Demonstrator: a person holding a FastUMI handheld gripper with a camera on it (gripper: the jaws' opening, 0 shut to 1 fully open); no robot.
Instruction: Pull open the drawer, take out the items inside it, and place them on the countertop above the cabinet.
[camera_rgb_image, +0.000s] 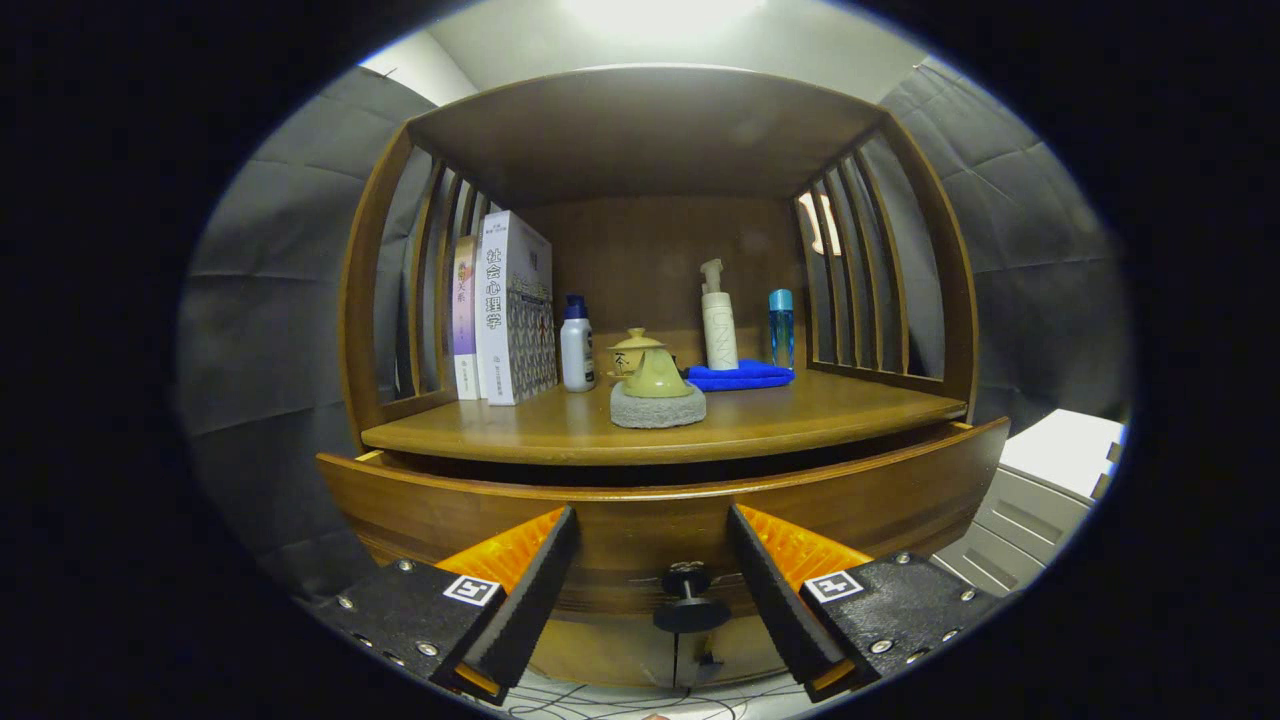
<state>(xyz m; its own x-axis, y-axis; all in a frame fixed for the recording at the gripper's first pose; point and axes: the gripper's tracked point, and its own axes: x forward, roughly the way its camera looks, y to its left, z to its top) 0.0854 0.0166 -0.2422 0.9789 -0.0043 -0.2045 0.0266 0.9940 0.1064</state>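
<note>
The gripper is held level and square to the wooden cabinet, its two fingers spread wide apart and gripping nothing. Each finger is a black wedge with a ribbed inner face, orange plastic behind it and a small square marker on top. Between them, touching neither, sits the drawer's dark round knob on a short stem.

The drawer is pulled slightly out: its curved, glossy brown front stands forward of the counter, with a dark gap between the two. What lies inside the drawer is hidden.

On the smooth wooden counter, beyond the fingers, a yellow-green teapot rests on a rough grey stone disc. Two books stand upright at the slatted side. There are three bottles: a white one with a blue cap, a white pump bottle and a clear blue one. A folded blue cloth lies by the last two.
</note>
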